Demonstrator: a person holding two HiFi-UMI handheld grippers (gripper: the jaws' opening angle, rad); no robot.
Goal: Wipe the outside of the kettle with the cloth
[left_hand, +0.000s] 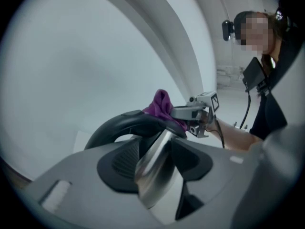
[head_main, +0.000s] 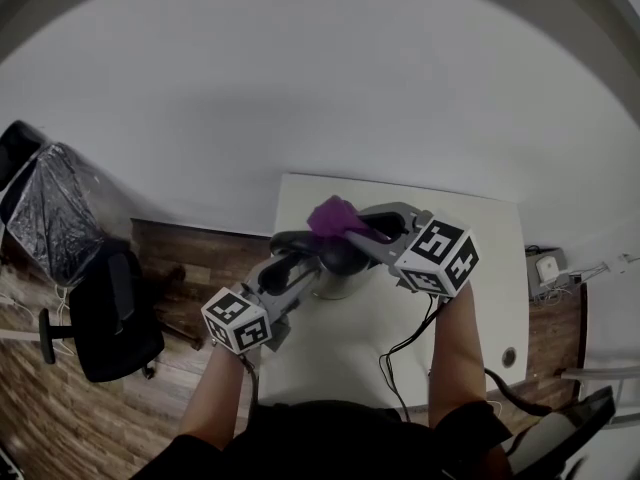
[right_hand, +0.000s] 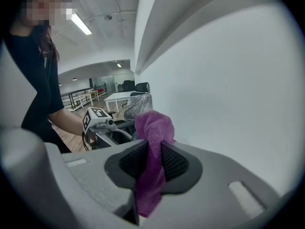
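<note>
A steel kettle with a black arched handle stands on the white table. My left gripper comes in from the left and is shut on the kettle; in the left gripper view a shiny steel part sits between its pads under the handle. My right gripper is shut on a purple cloth, which bunches over the kettle's top by the handle. In the right gripper view the cloth hangs pinched between the pads, and the kettle itself is mostly hidden behind it.
A black cable runs across the table toward me. A black office chair and a silver-covered object stand on the wood floor at left. A white wall lies close behind the table. A small white box sits at right.
</note>
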